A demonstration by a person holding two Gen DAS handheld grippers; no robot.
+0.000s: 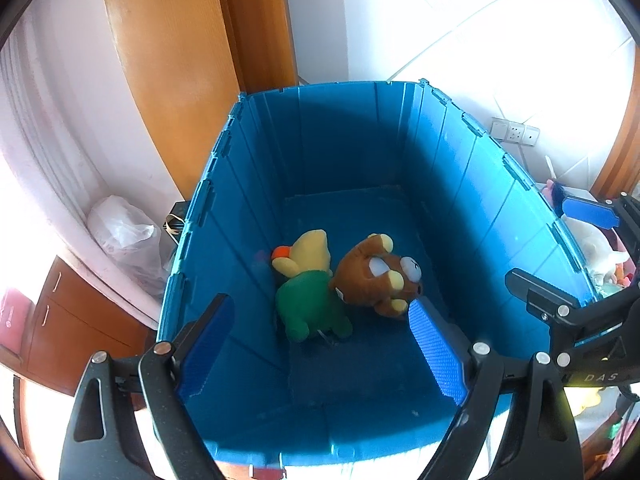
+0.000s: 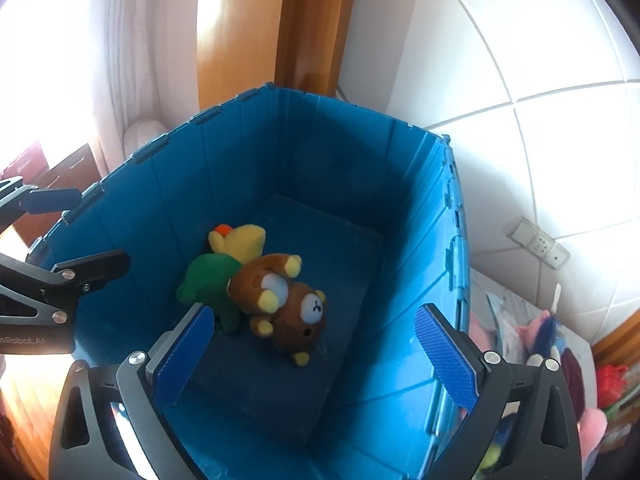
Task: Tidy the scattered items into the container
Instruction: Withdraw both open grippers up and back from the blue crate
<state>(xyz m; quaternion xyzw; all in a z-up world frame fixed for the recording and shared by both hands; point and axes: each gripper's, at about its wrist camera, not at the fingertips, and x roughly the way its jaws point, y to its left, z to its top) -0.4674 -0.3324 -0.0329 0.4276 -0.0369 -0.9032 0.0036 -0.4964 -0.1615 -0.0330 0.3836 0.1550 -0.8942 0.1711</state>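
A deep blue plastic crate (image 1: pixel 448 168) (image 2: pixel 168 184) stands below both grippers. On its floor lie a brown bear plush (image 1: pixel 376 276) (image 2: pixel 292 308) and a yellow-and-green plush (image 1: pixel 308 292) (image 2: pixel 216 276), touching each other. My left gripper (image 1: pixel 320 344) is open and empty above the crate's near end. My right gripper (image 2: pixel 316 356) is open and empty above the crate. Each gripper shows at the edge of the other's view: the right one (image 1: pixel 560 256) and the left one (image 2: pixel 76 228).
More soft toys (image 2: pixel 548 340) (image 1: pixel 600 252) lie in a pile right of the crate. A wooden door frame (image 1: pixel 192 60), a white tiled wall with sockets (image 2: pixel 540 244), a white plastic bag (image 1: pixel 120 228) and a wooden cabinet (image 1: pixel 60 328) surround the crate.
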